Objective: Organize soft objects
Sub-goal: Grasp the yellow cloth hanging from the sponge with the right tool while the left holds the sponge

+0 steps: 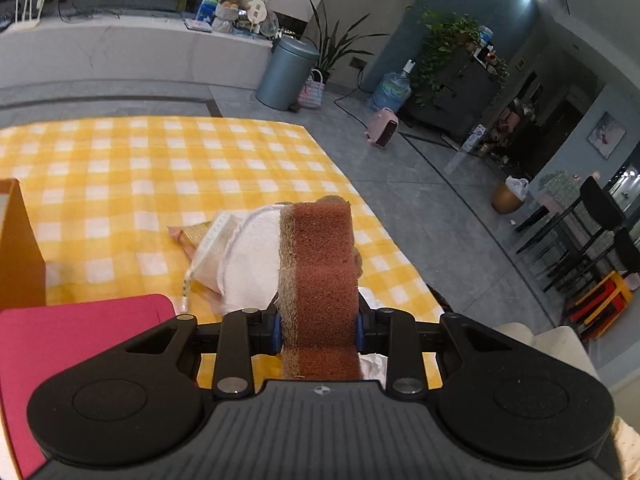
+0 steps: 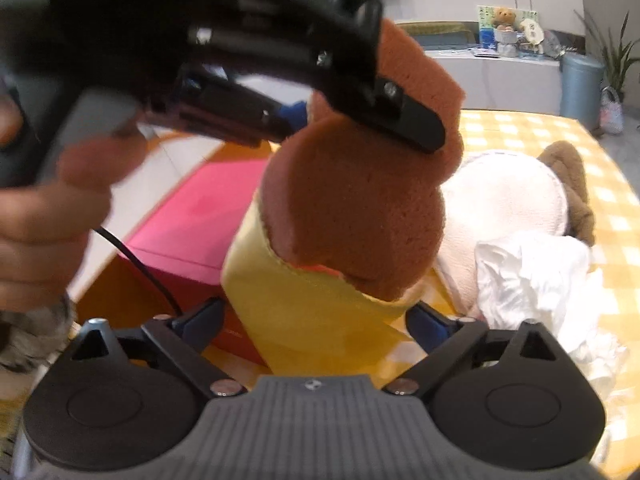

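Between the left hand-held gripper [image 1: 319, 330] fingers: brown sponge [image 1: 324, 280], clamped

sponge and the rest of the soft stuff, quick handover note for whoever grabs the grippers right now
Left gripper: shut on the brown sponge, held up above the yellow checked cloth.
Right gripper: open, its fingers on either side of the yellow cloth that hangs below the sponge; not gripping.
On the checked cloth: the white-and-brown plush, a crumpled white cloth. Pink box to the left.
Done: sponge picked up. Nothing visibly put away.
Left: place the sponge and yellow cloth, likely at the pink box, then the plush and white cloth.
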A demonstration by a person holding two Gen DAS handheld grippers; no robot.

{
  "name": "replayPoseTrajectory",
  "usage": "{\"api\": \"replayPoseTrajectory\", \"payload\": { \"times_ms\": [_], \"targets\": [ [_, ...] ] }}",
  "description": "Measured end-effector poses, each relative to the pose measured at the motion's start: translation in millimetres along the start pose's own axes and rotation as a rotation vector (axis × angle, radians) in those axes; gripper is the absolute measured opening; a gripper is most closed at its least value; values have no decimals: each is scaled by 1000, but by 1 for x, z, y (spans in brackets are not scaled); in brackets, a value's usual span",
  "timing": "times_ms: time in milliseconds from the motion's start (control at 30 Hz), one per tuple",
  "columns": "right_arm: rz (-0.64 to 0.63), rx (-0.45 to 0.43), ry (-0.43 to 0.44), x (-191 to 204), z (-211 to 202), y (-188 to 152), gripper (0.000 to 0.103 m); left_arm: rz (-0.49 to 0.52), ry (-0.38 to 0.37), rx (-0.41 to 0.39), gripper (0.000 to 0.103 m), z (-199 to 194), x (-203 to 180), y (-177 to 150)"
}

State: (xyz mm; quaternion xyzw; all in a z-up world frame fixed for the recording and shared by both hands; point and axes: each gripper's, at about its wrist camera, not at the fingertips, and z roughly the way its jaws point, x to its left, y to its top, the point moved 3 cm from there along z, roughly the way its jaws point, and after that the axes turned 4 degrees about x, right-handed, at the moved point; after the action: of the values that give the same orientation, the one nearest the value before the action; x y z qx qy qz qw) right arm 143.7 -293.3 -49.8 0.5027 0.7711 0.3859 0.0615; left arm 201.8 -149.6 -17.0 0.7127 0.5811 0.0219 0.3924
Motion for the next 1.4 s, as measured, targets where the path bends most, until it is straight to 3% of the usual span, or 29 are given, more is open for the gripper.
{"api": "replayPoseTrajectory", "payload": {
  "times_ms": [33, 100, 200, 300, 433, 567, 667, 933, 1167, 1267, 1400],
  "targets": [
    [3, 3, 49, 2, -2, -1, 67, -2, 3, -4, 35, -1, -1, 0],
    [10, 10, 130, 1, -5, -2, 27, -5, 5, -11, 35, -3, -2, 1],
    [31, -10, 146, 1, -10, -7, 0, -28, -8, -29, 35, -7, -1, 3],
    [111, -21, 85, -16, -13, -8, 0, -50, -6, -42, 35, -13, 1, 5],
    [191, -35, 51, -36, -19, -11, 0, 10, 114, -56, 35, -16, -5, 9],
    [224, -45, 31, -55, -20, -10, 0, -9, 108, -71, 35, -20, -4, 9],
    [245, -15, -10, -62, -13, -11, 0, -2, 192, -82, 35, -21, -3, 8],
    [234, -59, -10, -56, -19, -4, 0, -54, 219, -118, 35, -50, 15, 5],
    [258, -116, -65, -46, -40, -1, 0, -157, 175, -129, 35, -83, 39, -2],
    [272, -165, -64, -39, -52, 8, 0, -204, 186, -133, 35, -99, 51, -7],
    [246, -245, -86, -18, -70, 23, 0, -251, 147, -169, 35, -131, 69, -20]
  ]
}}
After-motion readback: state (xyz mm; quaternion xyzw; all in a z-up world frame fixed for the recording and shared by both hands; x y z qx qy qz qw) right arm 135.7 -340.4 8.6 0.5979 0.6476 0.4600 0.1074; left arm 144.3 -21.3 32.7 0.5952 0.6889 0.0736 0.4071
